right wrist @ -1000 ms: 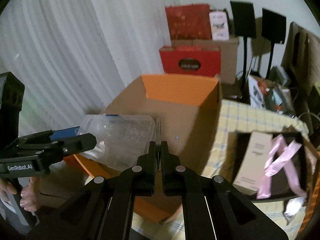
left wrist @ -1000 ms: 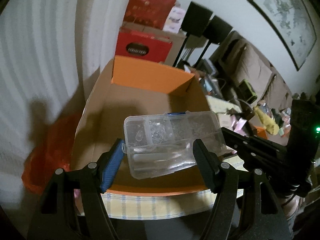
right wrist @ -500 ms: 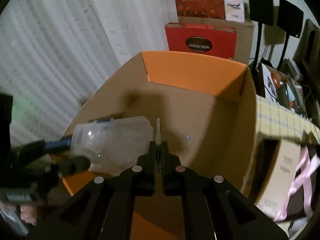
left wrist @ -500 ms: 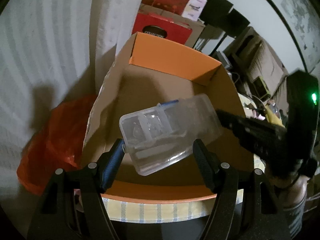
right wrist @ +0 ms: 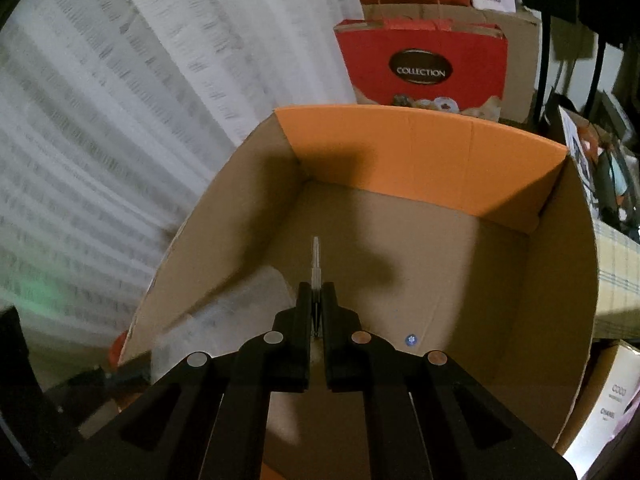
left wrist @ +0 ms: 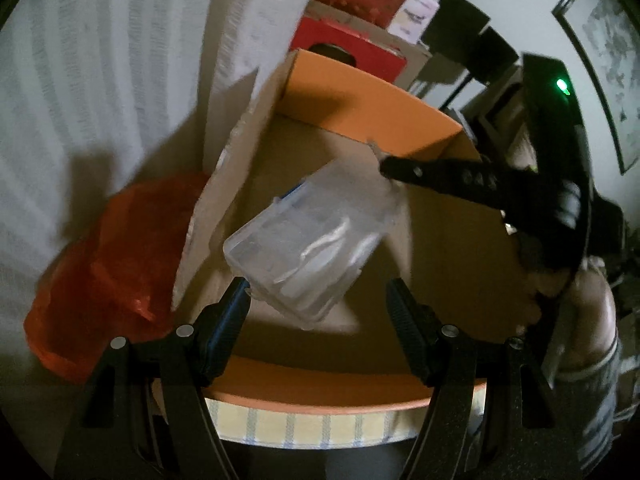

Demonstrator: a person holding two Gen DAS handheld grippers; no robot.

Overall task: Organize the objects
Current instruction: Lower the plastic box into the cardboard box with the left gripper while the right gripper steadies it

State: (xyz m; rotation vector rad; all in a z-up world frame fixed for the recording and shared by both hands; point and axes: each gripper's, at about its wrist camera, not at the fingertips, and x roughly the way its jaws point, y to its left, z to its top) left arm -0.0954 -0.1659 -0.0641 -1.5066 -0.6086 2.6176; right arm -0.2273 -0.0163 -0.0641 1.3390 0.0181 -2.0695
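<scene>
The left gripper, fingers spread and touching only one corner, releases the tilted clear case into the cardboard box, while the right gripper pinches a thin clear stick above the box floor for depositing.

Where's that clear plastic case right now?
In the left wrist view the clear plastic case sits tilted inside the cardboard box, just beyond the left claw, whose fingers stand apart.

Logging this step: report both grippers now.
Left gripper: open; clear plastic box not gripped.
Right gripper: closed on a thin clear piece.
</scene>
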